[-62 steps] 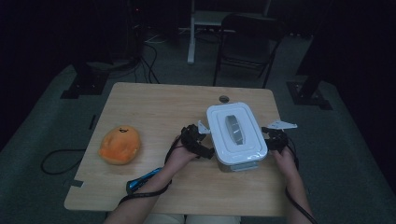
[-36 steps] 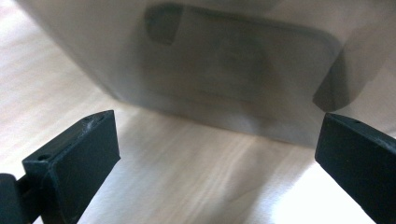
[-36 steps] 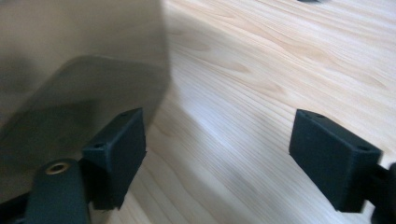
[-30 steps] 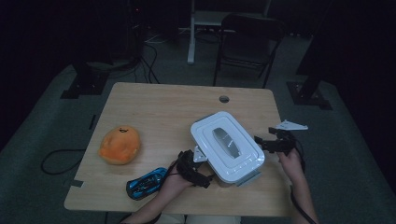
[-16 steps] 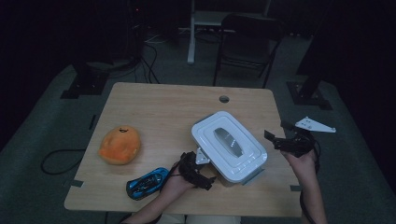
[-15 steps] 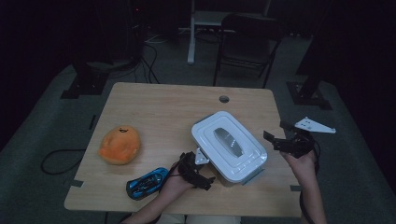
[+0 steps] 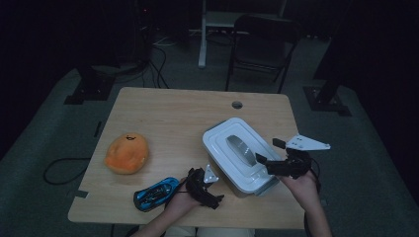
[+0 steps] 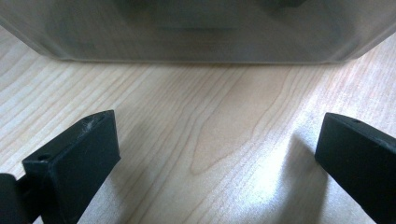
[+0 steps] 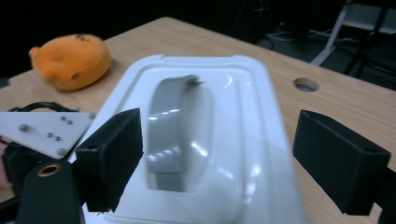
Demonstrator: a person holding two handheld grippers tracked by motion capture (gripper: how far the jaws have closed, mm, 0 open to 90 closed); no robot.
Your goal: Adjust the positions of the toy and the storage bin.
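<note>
Dark floor, a folding chair (image 7: pixel 262 47) and stands surrounded the light wooden table (image 7: pixel 168 123), which had a round cable hole (image 7: pixel 237 104) near its far edge. On the table's right half, toward the near edge, sat the white lidded container (image 7: pixel 240 154), turned at an angle, its lid on and a grey handle (image 9: pixel 169 126) lying in the recess of the lid. The right gripper (image 7: pixel 269 152) hovered over the container's right end, its jaws standing wide apart above the lid with nothing pressed between them; they had just been closing slightly. The left gripper (image 7: pixel 211 192) lay low at the container's near left corner, jaws spread wide over bare wood, the container's clear side wall (image 8: pixel 196 32) just ahead of them and untouched. A blue toy car (image 7: pixel 155 192) lay just left of the left hand near the table's front edge. Farther left, well apart from the container, rested an orange plush toy (image 7: pixel 126 153).
</note>
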